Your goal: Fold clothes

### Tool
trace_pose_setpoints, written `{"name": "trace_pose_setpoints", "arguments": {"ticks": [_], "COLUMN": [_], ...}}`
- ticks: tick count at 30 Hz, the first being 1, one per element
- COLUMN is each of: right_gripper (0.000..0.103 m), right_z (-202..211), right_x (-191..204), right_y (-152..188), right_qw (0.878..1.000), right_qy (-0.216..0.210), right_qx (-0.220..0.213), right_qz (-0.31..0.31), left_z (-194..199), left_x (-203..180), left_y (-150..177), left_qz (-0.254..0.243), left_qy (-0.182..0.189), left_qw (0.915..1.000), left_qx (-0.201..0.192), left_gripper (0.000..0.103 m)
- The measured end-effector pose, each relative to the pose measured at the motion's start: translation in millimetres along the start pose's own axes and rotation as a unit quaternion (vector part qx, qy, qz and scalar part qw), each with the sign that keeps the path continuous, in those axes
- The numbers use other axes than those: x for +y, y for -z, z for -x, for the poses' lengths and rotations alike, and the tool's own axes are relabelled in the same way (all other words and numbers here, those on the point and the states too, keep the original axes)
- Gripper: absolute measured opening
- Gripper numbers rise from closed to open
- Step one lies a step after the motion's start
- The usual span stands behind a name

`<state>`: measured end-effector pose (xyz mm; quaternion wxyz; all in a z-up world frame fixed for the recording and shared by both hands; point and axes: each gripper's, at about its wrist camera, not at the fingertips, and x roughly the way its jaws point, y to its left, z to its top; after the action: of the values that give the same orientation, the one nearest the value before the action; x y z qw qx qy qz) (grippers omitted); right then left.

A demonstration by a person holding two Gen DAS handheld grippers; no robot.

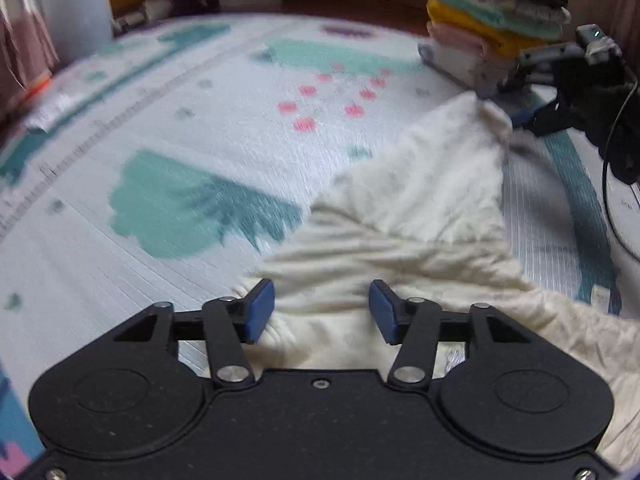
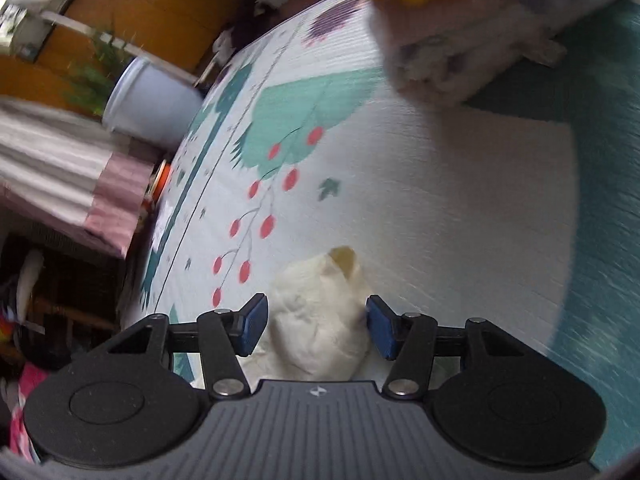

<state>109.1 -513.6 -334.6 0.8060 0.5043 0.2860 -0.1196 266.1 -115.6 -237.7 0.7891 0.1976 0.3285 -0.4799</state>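
A cream-white garment lies crumpled on the patterned play mat. My left gripper is open, its blue pads either side of the garment's near edge, not closed on it. In the left wrist view the right gripper is at the garment's far corner, which is lifted toward it. In the right wrist view my right gripper is open with a bunched piece of the white garment between the spread pads.
A stack of folded clothes stands at the mat's far right; it also shows in the right wrist view. White buckets and a potted plant stand beyond the mat's far edge. A cable runs at the right.
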Motion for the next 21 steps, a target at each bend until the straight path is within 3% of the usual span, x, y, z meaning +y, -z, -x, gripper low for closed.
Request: {"name": "trace_pose_setpoints", "arguments": {"ticks": [2,4,6,7,8,9,12,18,21], "right_gripper": [0.056,0.056,0.053,0.048,0.031,0.022,0.020,0.019,0.019], "right_z": [-4,-3,5,8,10,13,20,35,45], "right_x": [2,2,3,8,14,19,34,64,92], "right_y": [0,0,1,1,1,1,0,-2,0], "right_qw": [1.000,1.000,0.999,0.999,0.998,0.998,0.994,0.984,0.971], "right_qy": [-0.004,-0.007,-0.010,-0.013,-0.015,-0.018,-0.025,-0.041,-0.063], "right_qx": [0.004,0.006,0.008,0.006,0.003,0.001,-0.006,-0.019,-0.029], "right_qz": [0.010,0.017,0.031,0.043,0.055,0.067,0.103,0.175,0.229], "left_z": [2,-14,-20,-20,-15,-9,8,34,56], "left_x": [-6,-13,-15,-16,-19,-23,-34,-47,-42], "left_y": [5,14,19,16,13,12,14,38,44], "left_qz": [-0.002,-0.009,-0.010,-0.012,-0.016,-0.018,-0.019,0.013,0.047], "left_qy": [0.006,0.012,0.008,0.003,-0.002,0.002,0.022,0.054,0.057], "left_qw": [0.9999,0.9995,0.9996,0.9994,0.9995,0.9996,0.9995,0.9982,0.9969], "left_qx": [-0.014,0.026,0.027,0.033,0.028,0.022,0.008,0.024,0.028], "left_gripper": [0.053,0.054,0.057,0.057,0.057,0.057,0.057,0.057,0.057]}}
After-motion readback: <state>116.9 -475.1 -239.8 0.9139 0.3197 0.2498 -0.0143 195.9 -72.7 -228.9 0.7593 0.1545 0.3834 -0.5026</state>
